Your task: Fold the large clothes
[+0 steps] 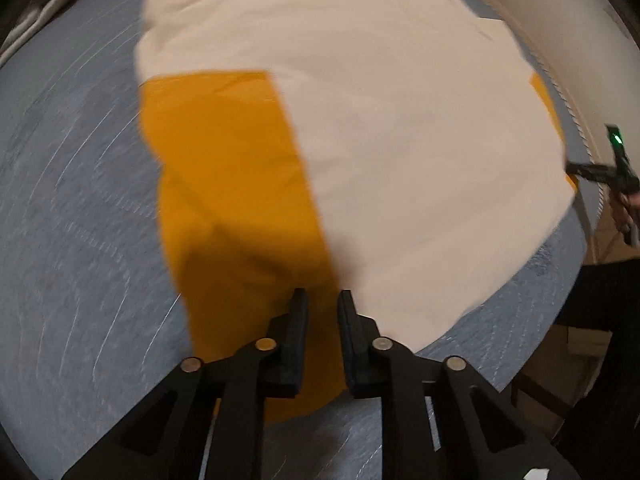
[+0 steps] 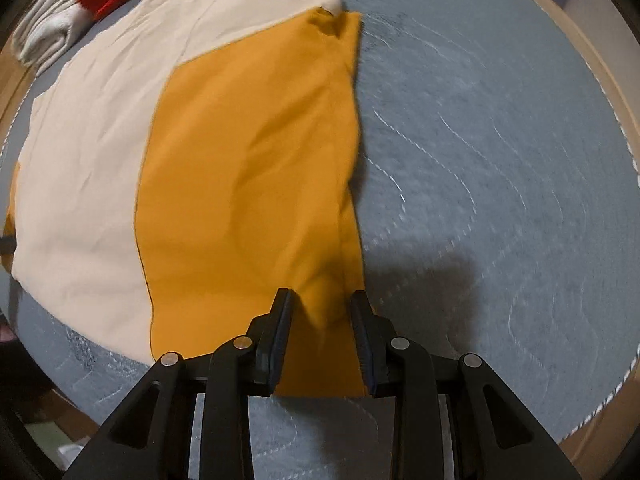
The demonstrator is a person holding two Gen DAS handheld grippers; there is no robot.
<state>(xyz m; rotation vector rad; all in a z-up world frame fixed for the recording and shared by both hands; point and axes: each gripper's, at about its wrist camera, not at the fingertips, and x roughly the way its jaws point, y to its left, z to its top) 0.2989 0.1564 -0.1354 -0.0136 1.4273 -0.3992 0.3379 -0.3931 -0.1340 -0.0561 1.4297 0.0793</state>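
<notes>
Both tongs (image 1: 323,296) (image 2: 320,296) — matte black linkages, silver round rivets — dark ribbed pads.

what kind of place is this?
Probably a home bedroom: the cream and mustard garment lies on a quilted grey bedspread, folded clothes are piled at its far edge, and a wall runs alongside.

Grey-blue quilted surface (image 2: 500,140), cream-and-mustard garment (image 2: 248,152) spread flat on it, possibly folded clothes (image 2: 44,36) at its far edge

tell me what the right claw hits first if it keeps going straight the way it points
Most likely the orange panel of the garment: the right claw points down at it, its open jaws straddling the panel's near edge. The grey quilted mat lies beneath. Depth is unclear.
</notes>
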